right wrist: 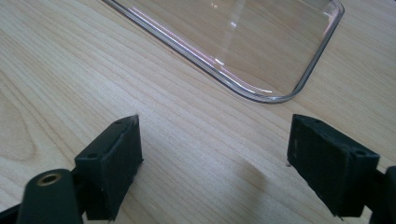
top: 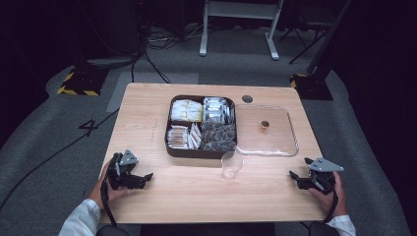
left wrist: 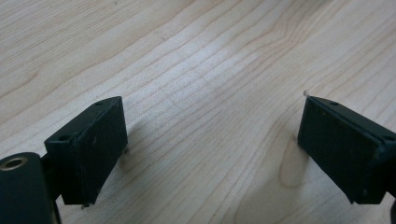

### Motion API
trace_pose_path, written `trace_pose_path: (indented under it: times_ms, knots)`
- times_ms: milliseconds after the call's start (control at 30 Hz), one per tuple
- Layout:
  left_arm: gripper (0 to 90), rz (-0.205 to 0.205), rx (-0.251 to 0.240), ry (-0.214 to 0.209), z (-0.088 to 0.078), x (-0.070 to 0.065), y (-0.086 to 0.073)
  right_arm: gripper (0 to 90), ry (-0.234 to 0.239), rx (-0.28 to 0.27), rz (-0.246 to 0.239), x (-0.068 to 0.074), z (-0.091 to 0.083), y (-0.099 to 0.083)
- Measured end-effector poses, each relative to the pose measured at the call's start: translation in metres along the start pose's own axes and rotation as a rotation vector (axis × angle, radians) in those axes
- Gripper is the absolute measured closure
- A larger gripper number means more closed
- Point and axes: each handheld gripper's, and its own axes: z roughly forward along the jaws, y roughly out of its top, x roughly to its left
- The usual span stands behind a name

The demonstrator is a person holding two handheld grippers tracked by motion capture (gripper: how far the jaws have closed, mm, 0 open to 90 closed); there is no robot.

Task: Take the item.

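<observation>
Two black two-jaw grippers are held low over a pale wooden table, one at each near corner. The left gripper is gripped by the person's left hand near the table's left front edge; in the left gripper view its jaws are spread wide, with bare wood grain between them and nothing held. The right gripper is gripped by the right hand near the right front edge; in the right gripper view its jaws are likewise wide apart and empty, and the rounded corner of a clear, flat plastic lid is seen just beyond them on the wood. In the high view, that lid lies flat beside the right wall of a dark brown square box, which is divided into compartments filled with yellow, white and grey sachets. A small clear plastic cup stands upright just in front of the box's near right corner, between the two grippers and well apart from both.
</observation>
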Motion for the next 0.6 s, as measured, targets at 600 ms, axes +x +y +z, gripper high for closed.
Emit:
trace_pose_path:
  times_ms: [600]
  knots:
    - [21.6,0.070,-0.069,-0.046,-0.016,0.009,0.039,18.1,-0.002,0.000,0.001,0.000,0.000,0.000]
